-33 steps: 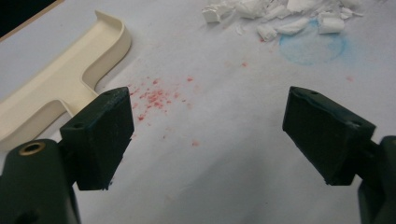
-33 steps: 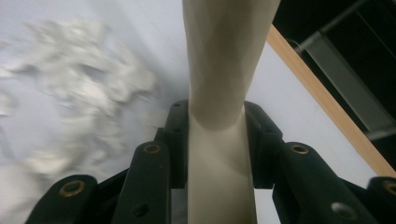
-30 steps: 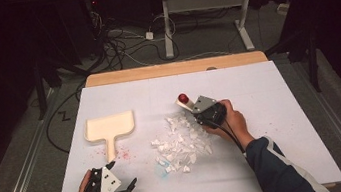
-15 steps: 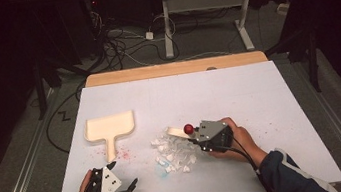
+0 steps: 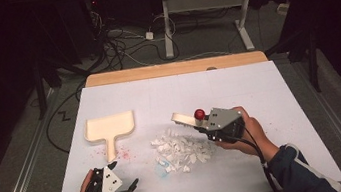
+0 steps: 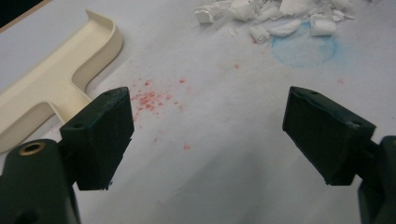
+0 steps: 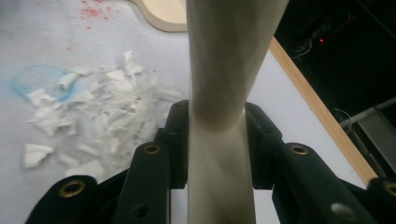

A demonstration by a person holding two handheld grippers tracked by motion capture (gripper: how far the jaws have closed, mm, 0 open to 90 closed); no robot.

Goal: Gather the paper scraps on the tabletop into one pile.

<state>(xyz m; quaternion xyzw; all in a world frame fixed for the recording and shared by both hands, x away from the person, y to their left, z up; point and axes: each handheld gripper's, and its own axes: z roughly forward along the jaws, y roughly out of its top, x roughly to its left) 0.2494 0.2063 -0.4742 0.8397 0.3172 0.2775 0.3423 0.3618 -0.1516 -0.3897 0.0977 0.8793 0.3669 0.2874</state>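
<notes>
Sweeping step: right tool (image 5: 197, 122) is clamping the brush (image 5: 182, 120) handle, holding it just behind the scraps (image 5: 181, 150). Left tool (image 5: 129, 186), jaws apart, is waiting near the dustpan (image 5: 110, 127). Next: fetch dustpan.

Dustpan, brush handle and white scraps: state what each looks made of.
Dustpan: likely moulded plastic, cream, smooth with a rounded raised rim. Brush handle: cream, matte, probably plastic, clamped in the right hand-held gripper. White scraps: seemingly torn paper, thin and curled, possibly foam.
</notes>
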